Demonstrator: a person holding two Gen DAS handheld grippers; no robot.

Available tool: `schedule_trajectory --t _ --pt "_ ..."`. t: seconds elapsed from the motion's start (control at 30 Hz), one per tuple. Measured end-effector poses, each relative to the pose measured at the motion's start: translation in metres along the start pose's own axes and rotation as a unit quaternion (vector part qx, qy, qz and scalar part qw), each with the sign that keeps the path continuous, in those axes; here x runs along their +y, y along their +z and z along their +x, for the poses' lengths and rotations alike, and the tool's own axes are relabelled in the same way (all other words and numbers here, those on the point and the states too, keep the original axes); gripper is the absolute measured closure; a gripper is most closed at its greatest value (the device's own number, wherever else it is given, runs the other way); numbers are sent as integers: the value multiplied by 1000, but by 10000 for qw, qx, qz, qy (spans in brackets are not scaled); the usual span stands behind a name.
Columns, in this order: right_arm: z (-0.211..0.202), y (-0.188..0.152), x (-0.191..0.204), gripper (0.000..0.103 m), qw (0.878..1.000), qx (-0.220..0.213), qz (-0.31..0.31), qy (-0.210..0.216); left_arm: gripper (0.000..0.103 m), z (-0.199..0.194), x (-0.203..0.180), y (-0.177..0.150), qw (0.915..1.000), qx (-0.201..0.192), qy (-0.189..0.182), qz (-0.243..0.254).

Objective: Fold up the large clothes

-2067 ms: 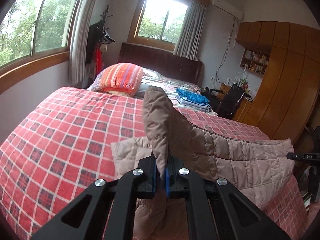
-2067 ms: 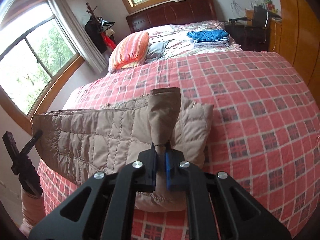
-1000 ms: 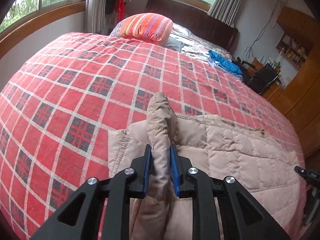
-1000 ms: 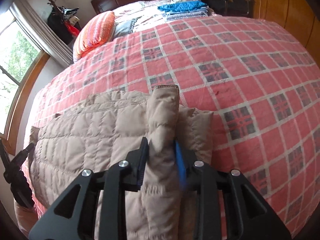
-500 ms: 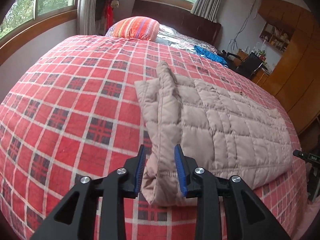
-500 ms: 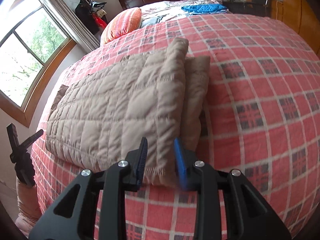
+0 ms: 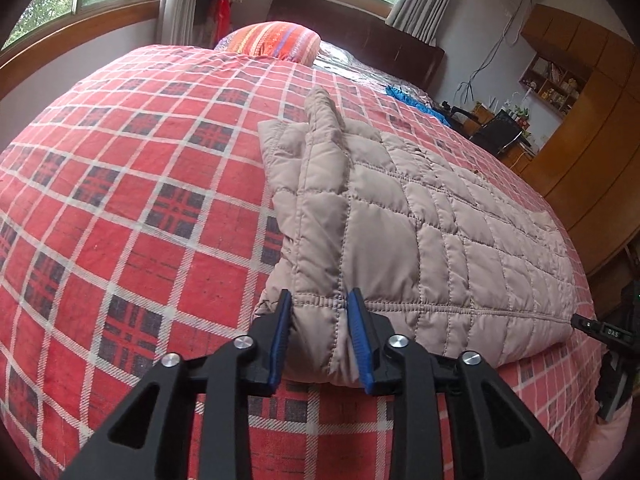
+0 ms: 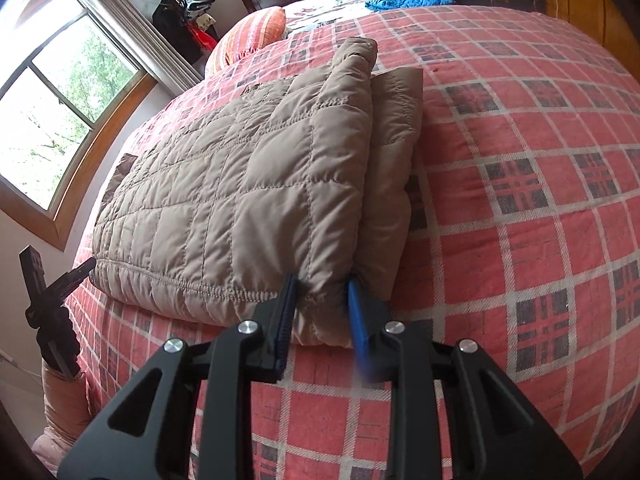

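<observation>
Folded beige quilted jacket point(image 7: 420, 216) hides its lower layers. Left tongs point(image 7: 320, 340) and right tongs point(image 8: 320, 312) both released, straddling its near hem on red plaid bed point(image 7: 120, 184).

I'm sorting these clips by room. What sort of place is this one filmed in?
A bedroom in a home, most likely. A bed with a red plaid cover fills the view, with a striped pillow by a dark headboard. Wooden wardrobes line one wall, and a folded quilted coat lies on the bed.
</observation>
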State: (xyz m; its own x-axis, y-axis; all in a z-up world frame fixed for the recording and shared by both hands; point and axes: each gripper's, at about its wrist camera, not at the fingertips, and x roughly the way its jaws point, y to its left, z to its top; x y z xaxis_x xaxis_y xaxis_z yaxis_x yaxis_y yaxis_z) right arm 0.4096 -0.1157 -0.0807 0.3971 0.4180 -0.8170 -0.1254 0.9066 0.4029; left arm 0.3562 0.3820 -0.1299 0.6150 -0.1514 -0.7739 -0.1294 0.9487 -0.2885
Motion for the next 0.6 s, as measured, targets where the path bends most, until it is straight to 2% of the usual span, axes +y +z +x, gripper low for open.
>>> schedule_trajectory --t 0.07,0.13,0.27,0.4,0.6 --pt "-3 -1 1 91 10000 -19 -23 35 91 -1 2 1 9999 46 -79 -113" --pt "-6 -1 4 94 10000 -42 -24 49 96 -3 3 2 9998 44 -95 -162" --pt "-24 0 7 96 9997 -152 -7 177 97 -15 -3 5 9999 -66 -122 -54" --pt "-38 1 10 96 9996 -164 -11 239 97 -29 -6 8 9994 -144 -314 -24" --pt "-20 -5 4 97 10000 51 25 24 97 -15 6 -2 9997 60 -248 -28"
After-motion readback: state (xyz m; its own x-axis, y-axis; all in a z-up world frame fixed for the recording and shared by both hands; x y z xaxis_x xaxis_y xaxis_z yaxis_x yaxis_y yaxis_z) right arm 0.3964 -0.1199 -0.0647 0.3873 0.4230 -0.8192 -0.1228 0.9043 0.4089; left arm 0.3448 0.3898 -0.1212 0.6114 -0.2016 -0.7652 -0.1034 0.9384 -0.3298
